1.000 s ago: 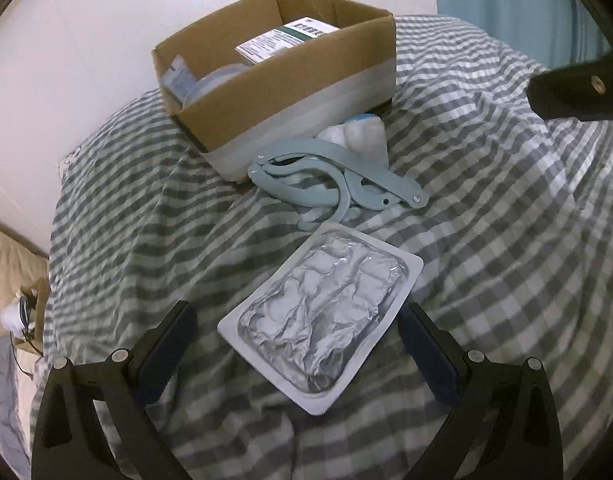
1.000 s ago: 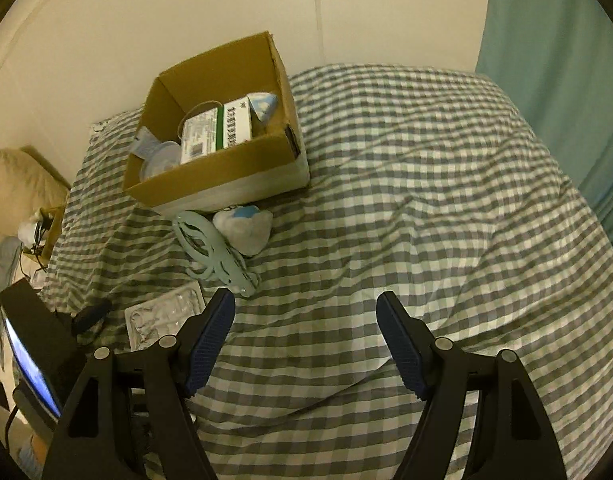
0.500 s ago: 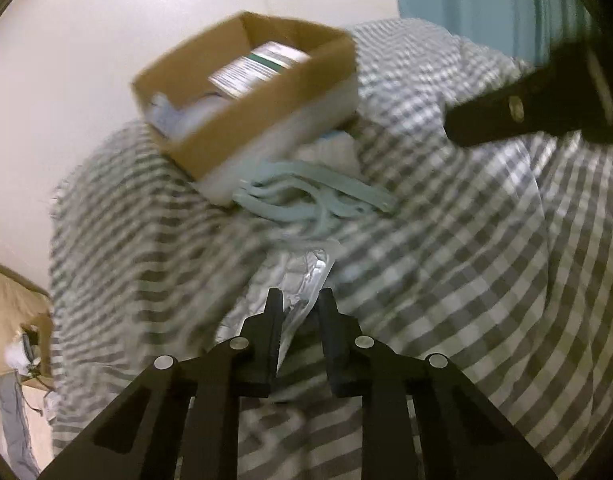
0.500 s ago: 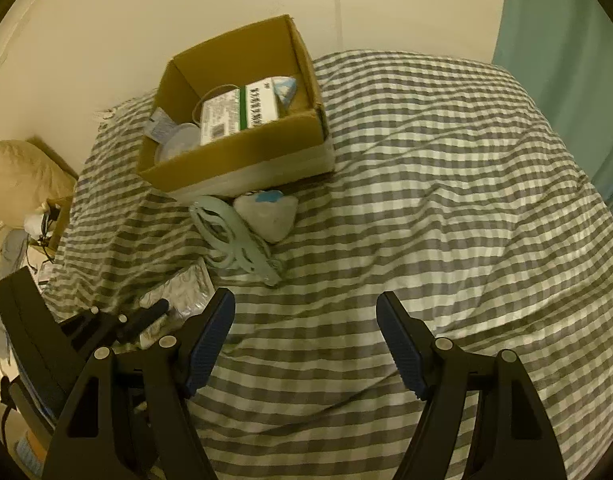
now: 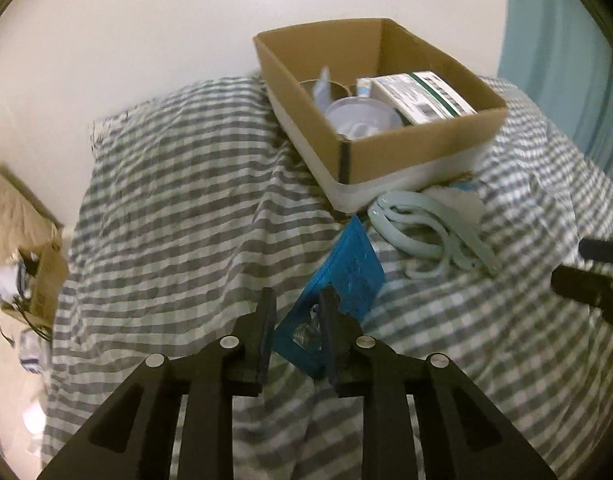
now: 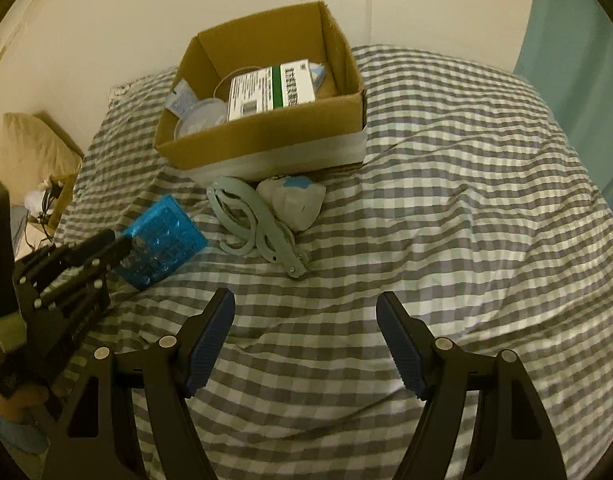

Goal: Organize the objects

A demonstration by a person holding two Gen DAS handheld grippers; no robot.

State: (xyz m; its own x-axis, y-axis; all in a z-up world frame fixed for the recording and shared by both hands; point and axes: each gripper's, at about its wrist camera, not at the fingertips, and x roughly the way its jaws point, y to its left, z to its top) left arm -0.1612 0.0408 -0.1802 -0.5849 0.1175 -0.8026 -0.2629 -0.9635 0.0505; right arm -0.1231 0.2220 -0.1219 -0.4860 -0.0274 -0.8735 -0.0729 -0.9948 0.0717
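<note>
My left gripper (image 5: 296, 304) holds a blister pack (image 5: 346, 264) by its near edge, tilted up off the bed with its blue back showing. Its jaws are opening slightly with the pack still between them. The right wrist view shows the same pack (image 6: 162, 236) in the left gripper (image 6: 122, 246), clear of the cover. My right gripper (image 6: 306, 308) stands open over bare checked cover, holding nothing. A cardboard box (image 5: 418, 152) (image 6: 258, 140) sits further back, with a white-and-green medicine carton (image 6: 270, 88) and a round lid inside. Pale green hangers (image 6: 254, 220) and a white bundle (image 6: 294, 204) lie before it.
The grey-and-white checked bed cover (image 6: 446, 220) spreads wide to the right. A white wall stands right behind the box. A teal curtain (image 6: 578, 80) hangs at the far right. A pillow (image 6: 34, 148) and a small box with cables (image 5: 42, 280) lie off the bed's left edge.
My left gripper closed on the blister pack, lifted it off the cover and turned it blue side up while swinging left. The right gripper drifted closer to the box, still open.
</note>
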